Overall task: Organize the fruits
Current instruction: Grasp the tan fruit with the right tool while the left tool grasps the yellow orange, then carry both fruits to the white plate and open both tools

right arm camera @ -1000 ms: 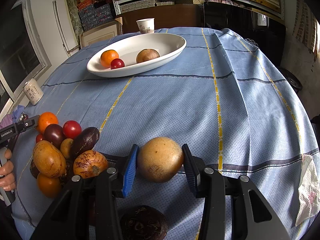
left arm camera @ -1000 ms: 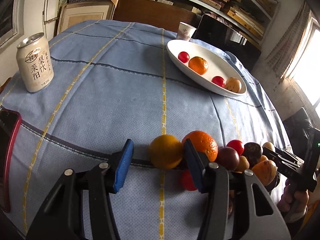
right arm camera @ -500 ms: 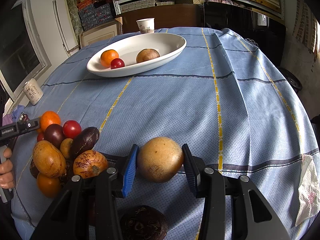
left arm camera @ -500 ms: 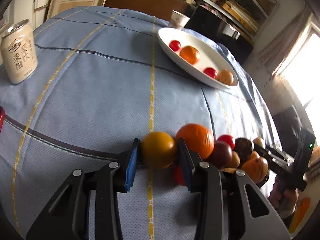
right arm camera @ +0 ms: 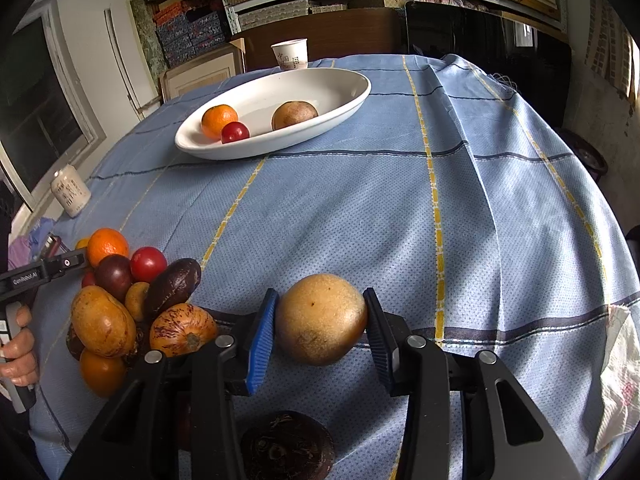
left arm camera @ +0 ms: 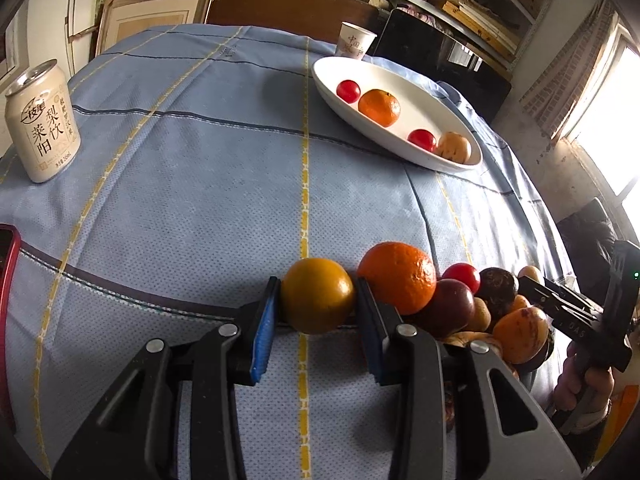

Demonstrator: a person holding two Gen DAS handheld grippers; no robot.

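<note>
We have the left gripper (left arm camera: pixel 316 306) clamped on a yellow-orange fruit (left arm camera: pixel 317 300), with the big orange (left arm camera: pixel 396 276) of the fruit pile touching its right finger. The right gripper (right arm camera: pixel 320 320), jaws closing, squeezes a tan round fruit (right arm camera: pixel 321 318). Both fruits are smooth and round, so they may slip during the carry to the white dish (right arm camera: pixel 340 108) far ahead. Lifting left could also nudge the pile loose across the worktop (right arm camera: pixel 500 240).
</note>
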